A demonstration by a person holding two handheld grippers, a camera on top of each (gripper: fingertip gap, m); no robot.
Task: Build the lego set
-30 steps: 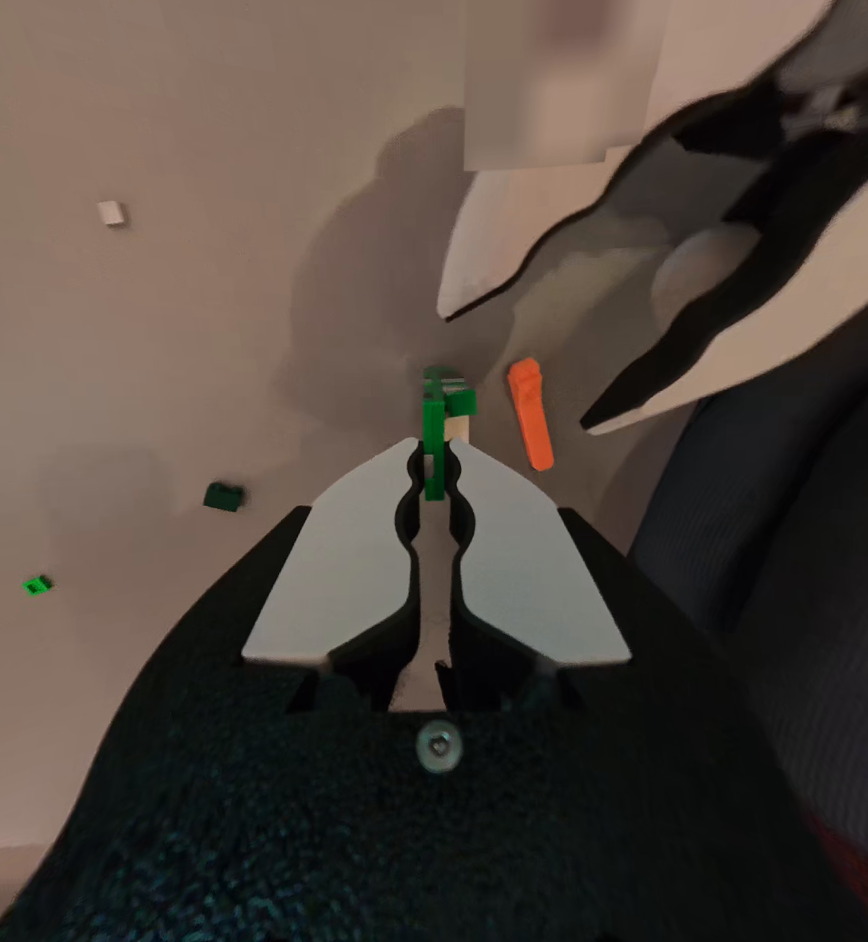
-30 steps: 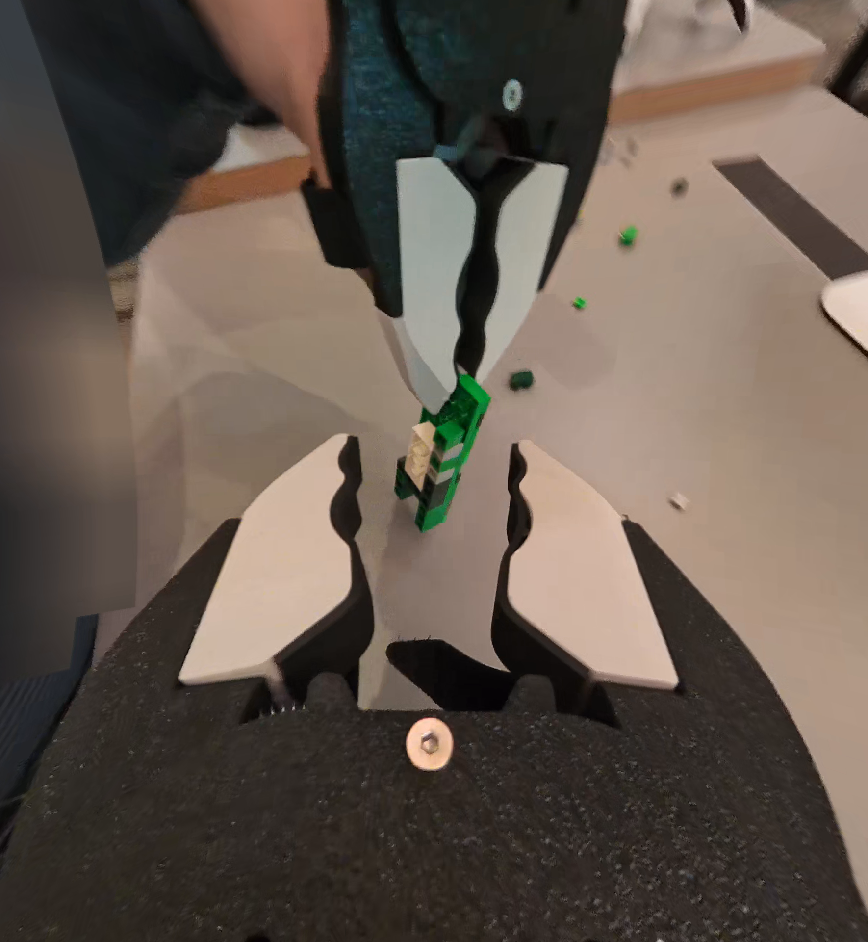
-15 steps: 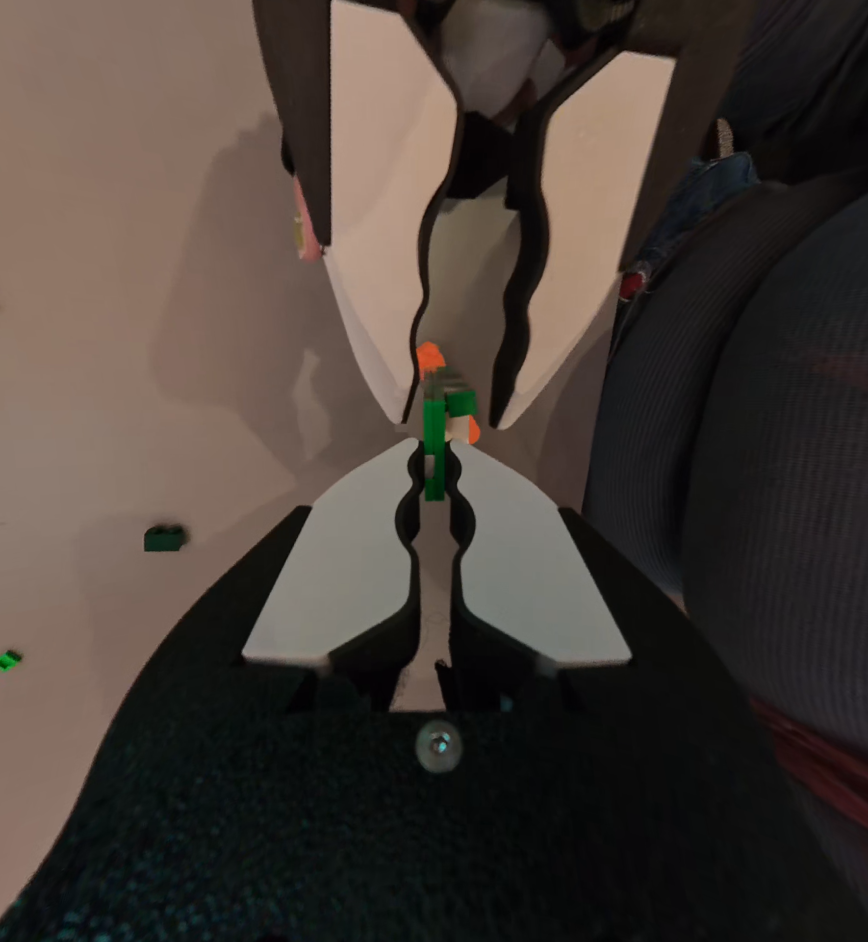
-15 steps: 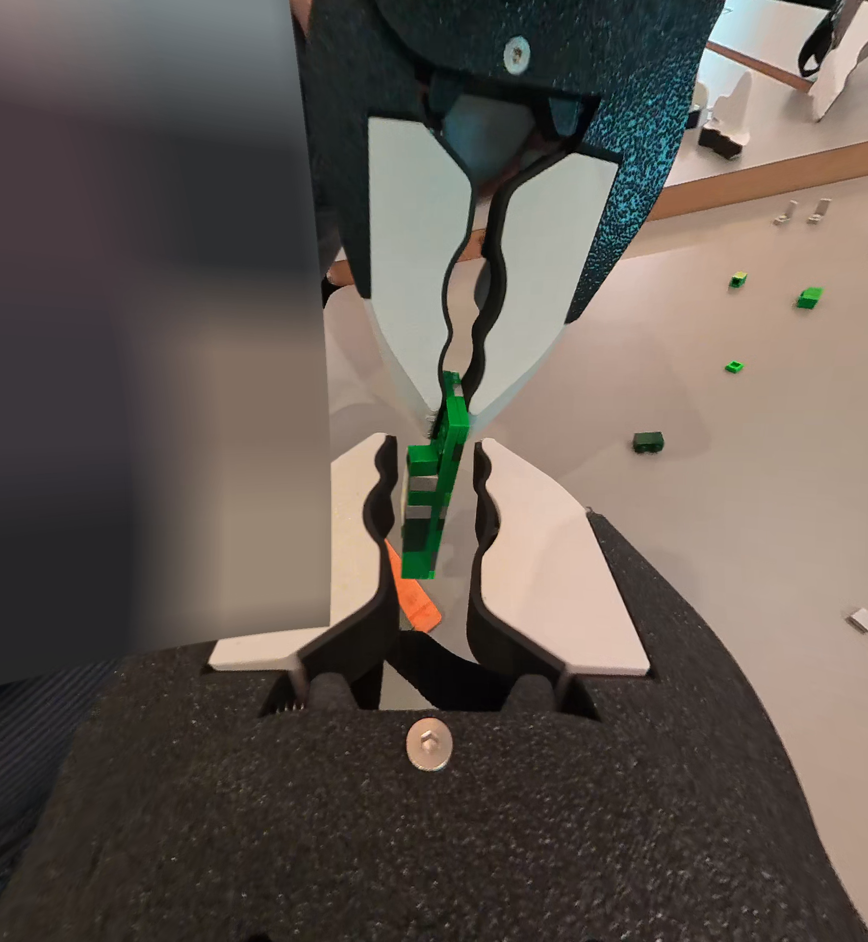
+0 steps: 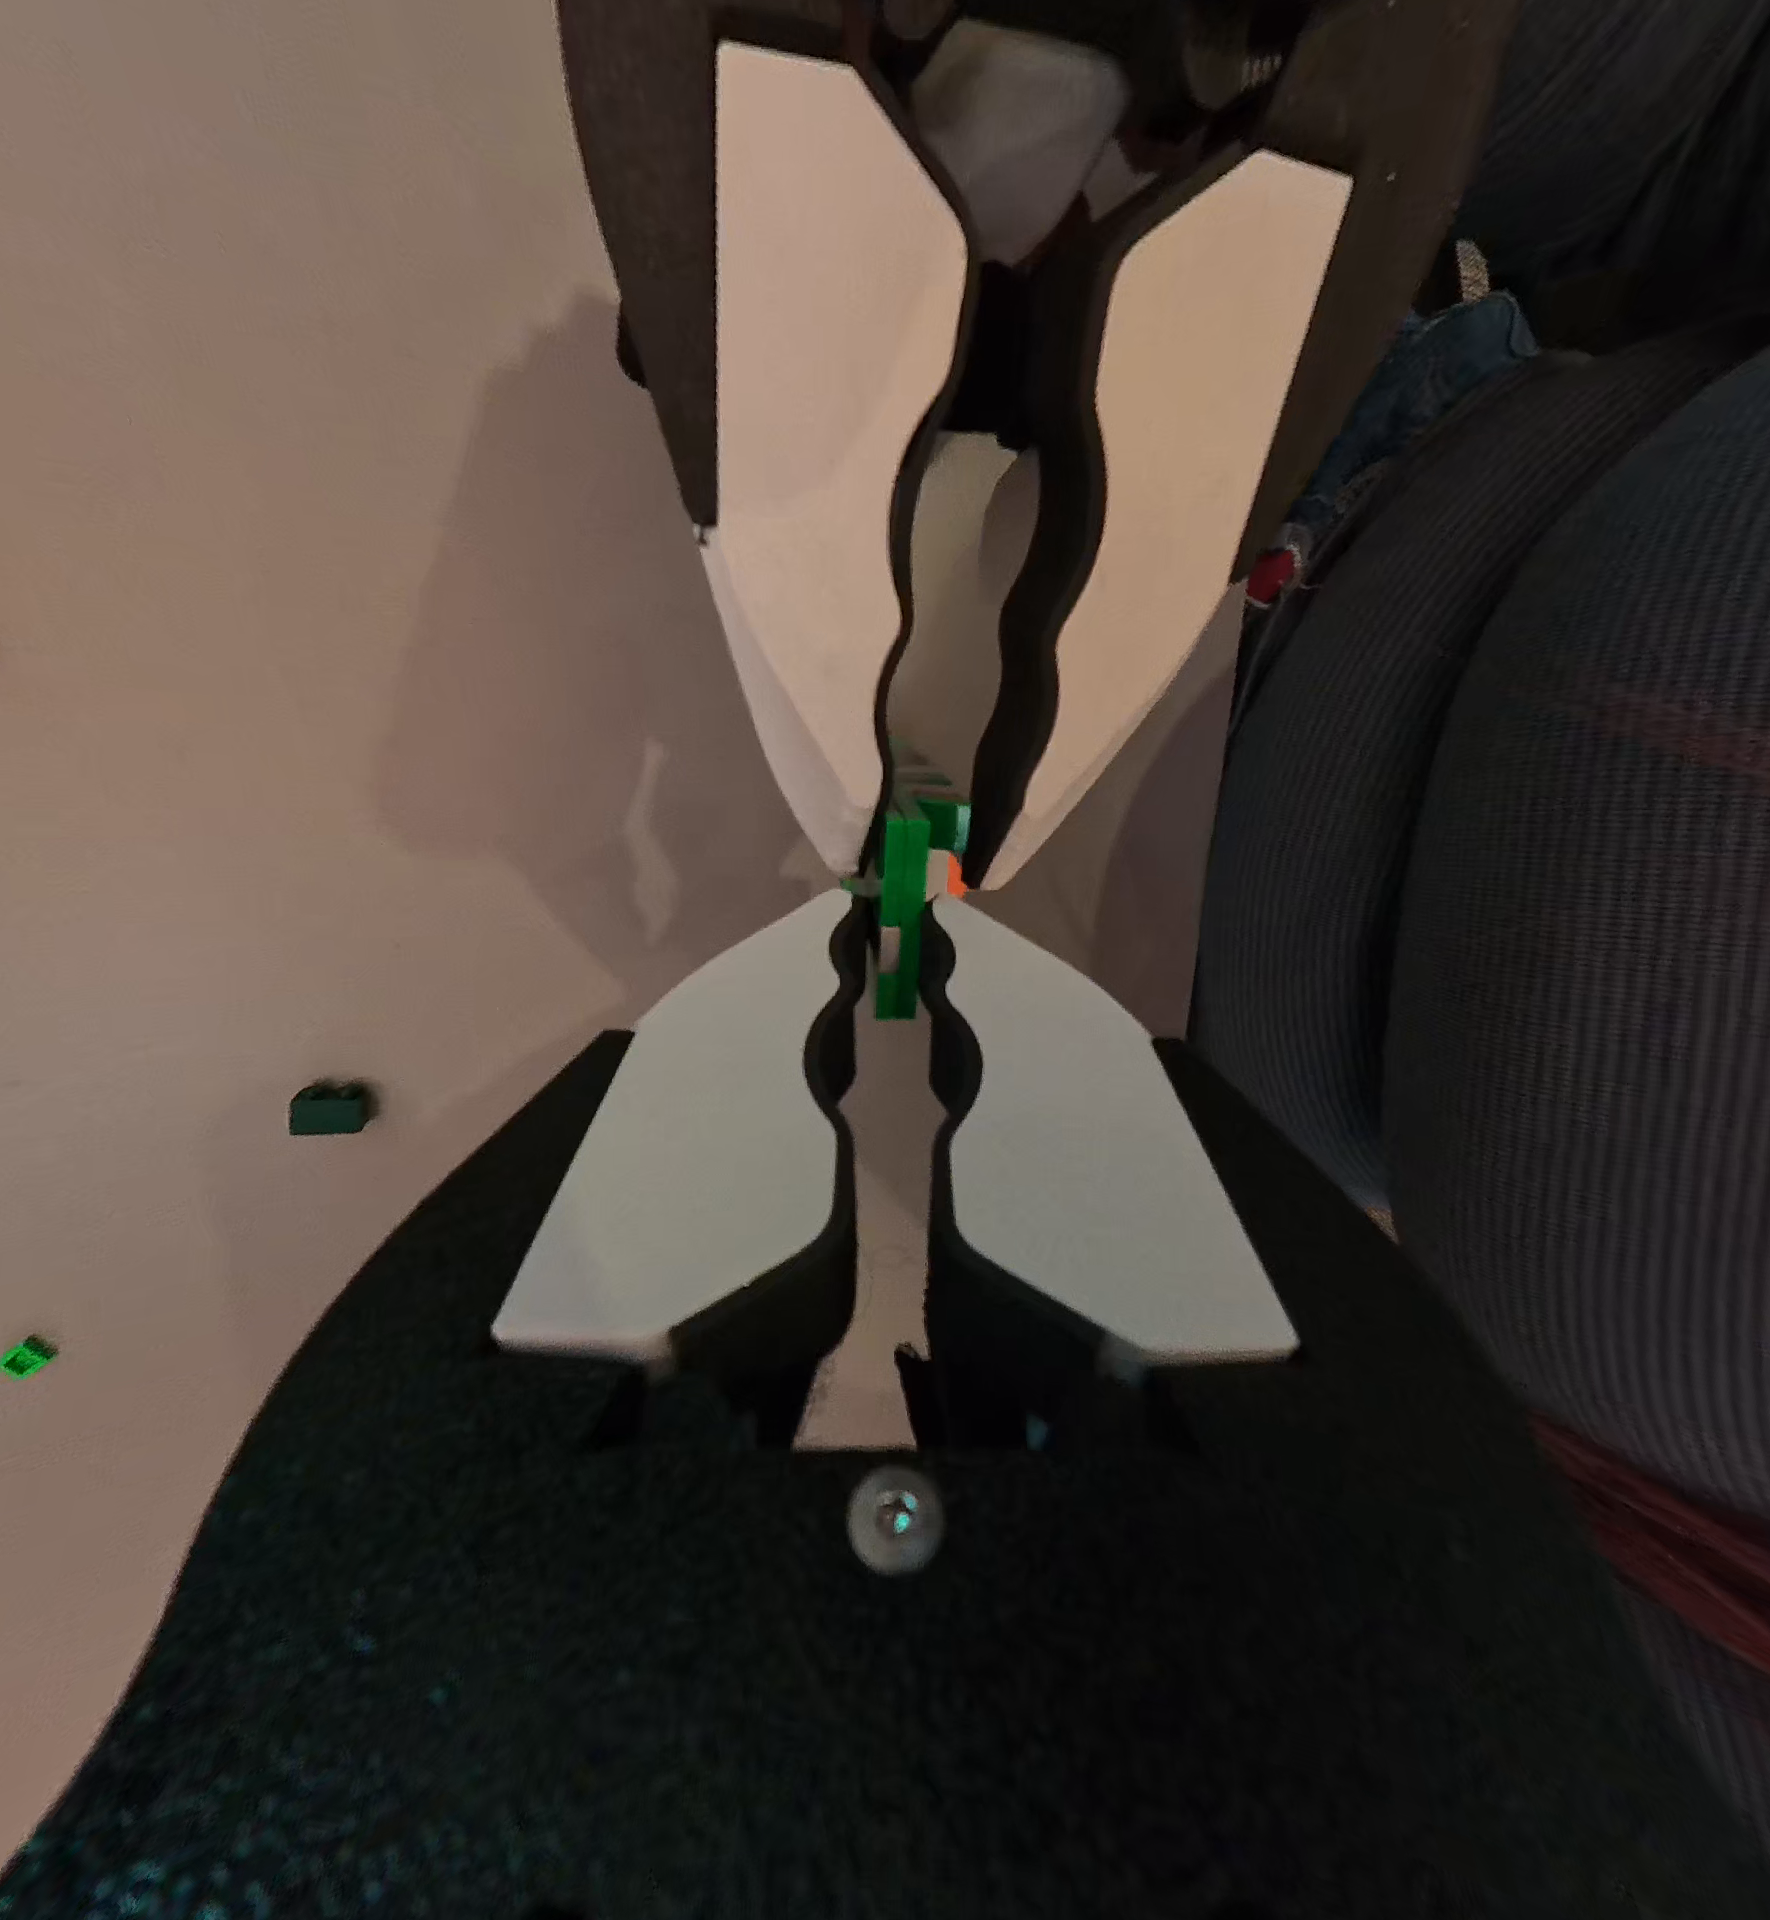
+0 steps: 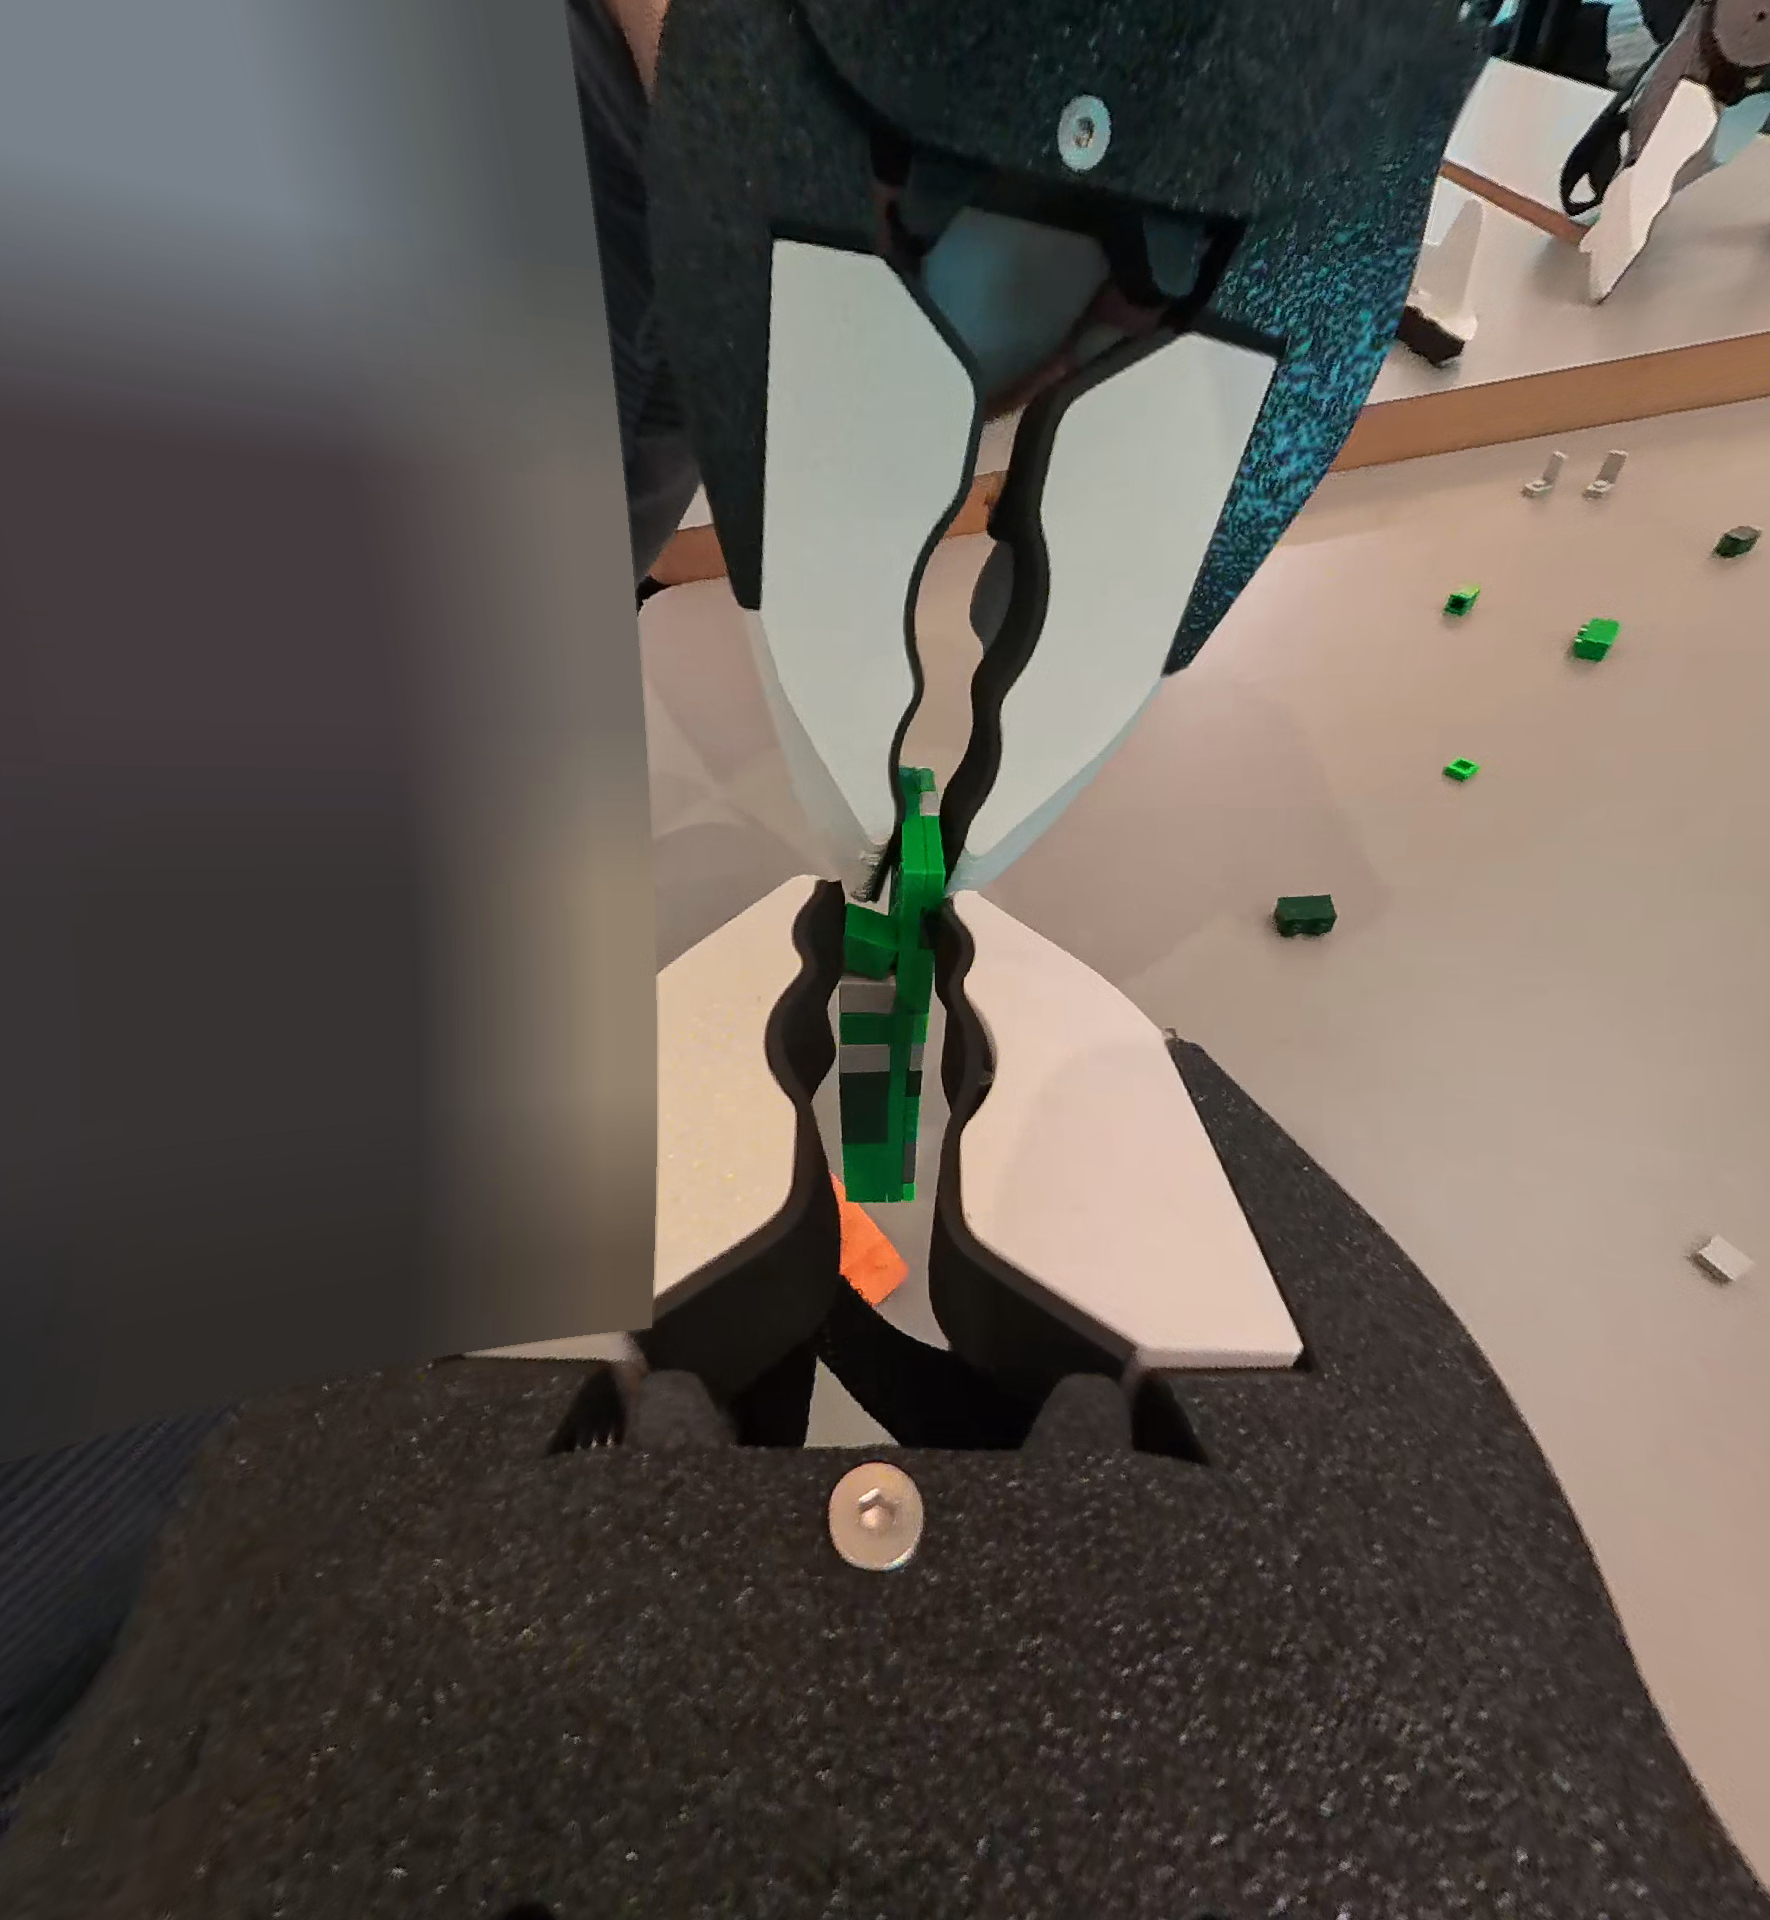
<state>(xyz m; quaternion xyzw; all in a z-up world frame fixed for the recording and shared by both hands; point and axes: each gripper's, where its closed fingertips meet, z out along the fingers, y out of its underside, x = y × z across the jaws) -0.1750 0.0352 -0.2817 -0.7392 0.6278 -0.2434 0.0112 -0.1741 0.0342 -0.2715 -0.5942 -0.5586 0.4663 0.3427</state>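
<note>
A narrow green lego assembly (image 5: 900, 914) with grey and white bricks is held in the air between both grippers. My left gripper (image 5: 886, 914) is shut on one end of it. My right gripper (image 6: 883, 904) is closed around the other, longer end (image 6: 886, 1070), with its pads touching both sides. Each gripper shows tip to tip in the other's view: the right one (image 5: 917, 868) and the left one (image 6: 917, 862). An orange lego piece (image 6: 865, 1247) lies on the table below the assembly.
Loose bricks lie on the pale table (image 6: 1483, 1039): a dark green one (image 6: 1305, 914), small bright green ones (image 6: 1457, 769) (image 6: 1595, 639), and a grey one (image 6: 1720, 1259). A person's dark clothing (image 5: 1535, 935) is close on the right. The table's wooden edge (image 6: 1483, 390) is behind. Both grippers' tips are close together, under 4 cm apart. The orange lego piece (image 6: 865, 1247) sits 11 cm or so from the ends of my left fingers.
My right gripper came in from the side, lined up opposite the left one, and its fingers closed from wide open onto the assembly. The left gripper kept its hold.
</note>
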